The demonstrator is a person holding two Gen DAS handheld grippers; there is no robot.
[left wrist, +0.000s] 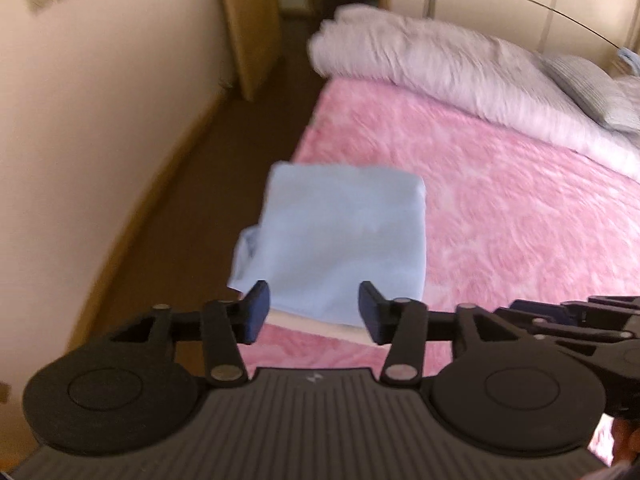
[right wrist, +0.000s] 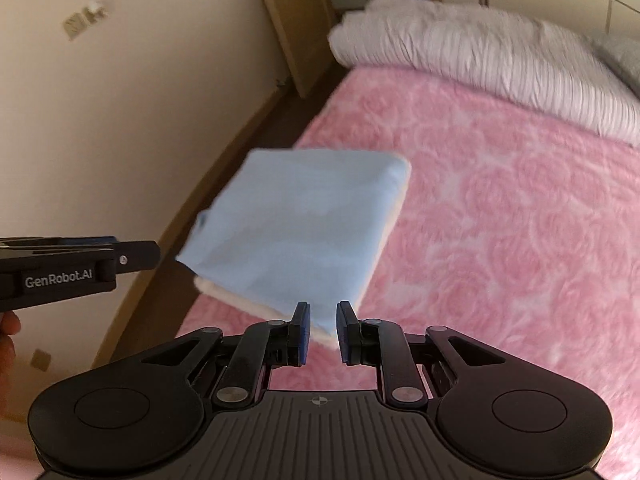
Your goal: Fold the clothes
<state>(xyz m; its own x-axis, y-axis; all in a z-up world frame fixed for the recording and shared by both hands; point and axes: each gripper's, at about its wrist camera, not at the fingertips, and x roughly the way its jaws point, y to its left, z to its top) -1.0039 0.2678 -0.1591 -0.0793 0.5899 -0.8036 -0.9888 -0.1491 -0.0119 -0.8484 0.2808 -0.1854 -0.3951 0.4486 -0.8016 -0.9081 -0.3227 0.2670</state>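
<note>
Folded blue garment point(right wrist: 304, 224) on pink bedspread point(right wrist: 500, 240)

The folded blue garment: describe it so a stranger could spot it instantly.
Find the pink bed cover, then its near left corner by the floor. The folded blue garment lies there, a flat pale-blue square, unlike the bulky rolled white duvet at the far end.

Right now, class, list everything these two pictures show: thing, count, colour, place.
Folded garment: one, light blue over a cream layer, at the bed's near left corner.
Bed cover: one, pink, over the bed.
Duvet: one, pale lilac, bunched at the far end.
Pillow: one, grey, far right.
Wall: cream, left.
Floor: brown, beside the bed.
Left tool: black, blue pads, open.
Right tool: black, open.
Hand: holding the left tool.
</note>
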